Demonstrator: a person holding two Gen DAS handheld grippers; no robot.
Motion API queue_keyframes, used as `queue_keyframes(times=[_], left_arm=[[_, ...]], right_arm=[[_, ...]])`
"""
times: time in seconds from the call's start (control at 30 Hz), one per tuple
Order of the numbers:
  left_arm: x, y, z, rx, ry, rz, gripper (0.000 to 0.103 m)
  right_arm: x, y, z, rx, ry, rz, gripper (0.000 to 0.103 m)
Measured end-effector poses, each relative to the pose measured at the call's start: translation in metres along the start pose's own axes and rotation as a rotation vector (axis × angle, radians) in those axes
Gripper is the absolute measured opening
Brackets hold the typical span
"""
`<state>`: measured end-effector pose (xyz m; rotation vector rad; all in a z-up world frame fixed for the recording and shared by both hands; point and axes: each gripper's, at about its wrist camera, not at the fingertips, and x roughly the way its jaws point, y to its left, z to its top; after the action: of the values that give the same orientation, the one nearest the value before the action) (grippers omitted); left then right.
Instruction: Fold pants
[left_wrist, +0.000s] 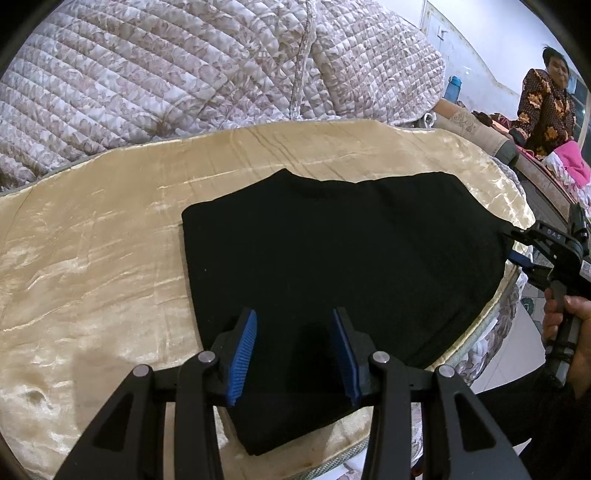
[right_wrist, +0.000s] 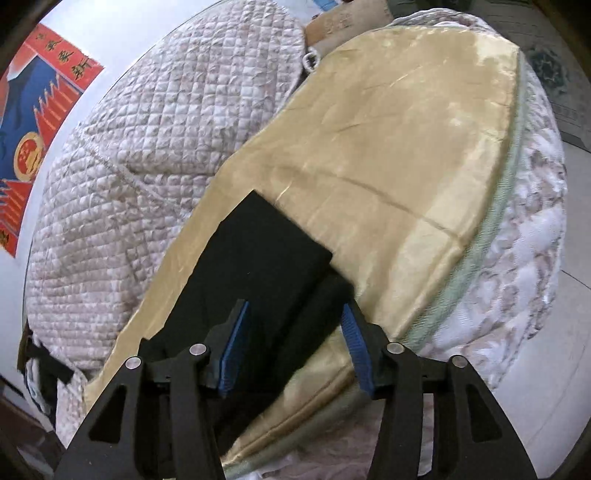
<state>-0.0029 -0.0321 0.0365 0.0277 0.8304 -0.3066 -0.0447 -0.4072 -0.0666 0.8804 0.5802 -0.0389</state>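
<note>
Black folded pants (left_wrist: 332, 258) flat on gold bed cover (left_wrist: 92, 240), folds lost in darkness, left gripper (left_wrist: 293, 354) spread apart above near edge, right gripper (left_wrist: 522, 254) at far corner, state unreadable; from right wrist, right gripper (right_wrist: 293, 347) apart over blurred pants (right_wrist: 258, 266).

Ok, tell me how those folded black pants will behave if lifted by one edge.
The black pants look soft and layered, so they would likely droop and unfold. The gold cloth under them looks glossy, so a push probably slides them.
</note>
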Motion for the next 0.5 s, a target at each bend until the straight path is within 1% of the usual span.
queue_keyframes(times=[0.03, 0.2, 0.27, 0.3, 0.33, 0.4, 0.5], left_arm=[[0.001, 0.000, 0.000, -0.002, 0.001, 0.001, 0.044], [0.003, 0.001, 0.000, -0.004, 0.005, 0.004, 0.045], [0.004, 0.002, 0.000, -0.002, 0.004, 0.006, 0.045], [0.004, 0.002, 0.000, -0.002, 0.004, 0.007, 0.045], [0.004, 0.003, 0.000, -0.003, 0.003, 0.008, 0.045], [0.004, 0.004, 0.001, -0.005, 0.001, 0.008, 0.045], [0.004, 0.006, 0.003, -0.014, 0.000, 0.010, 0.045]], right_arm=[[0.003, 0.001, -0.001, 0.004, 0.006, 0.002, 0.053], [0.008, 0.001, 0.005, 0.002, -0.023, 0.006, 0.055], [0.007, 0.004, 0.007, -0.007, -0.039, 0.009, 0.054], [0.003, 0.009, 0.007, -0.026, -0.063, 0.002, 0.043], [0.001, 0.014, 0.008, -0.055, -0.081, -0.003, 0.026], [0.006, 0.021, 0.011, -0.087, -0.074, -0.014, 0.025], [0.024, 0.023, 0.016, -0.104, -0.024, -0.062, 0.026]])
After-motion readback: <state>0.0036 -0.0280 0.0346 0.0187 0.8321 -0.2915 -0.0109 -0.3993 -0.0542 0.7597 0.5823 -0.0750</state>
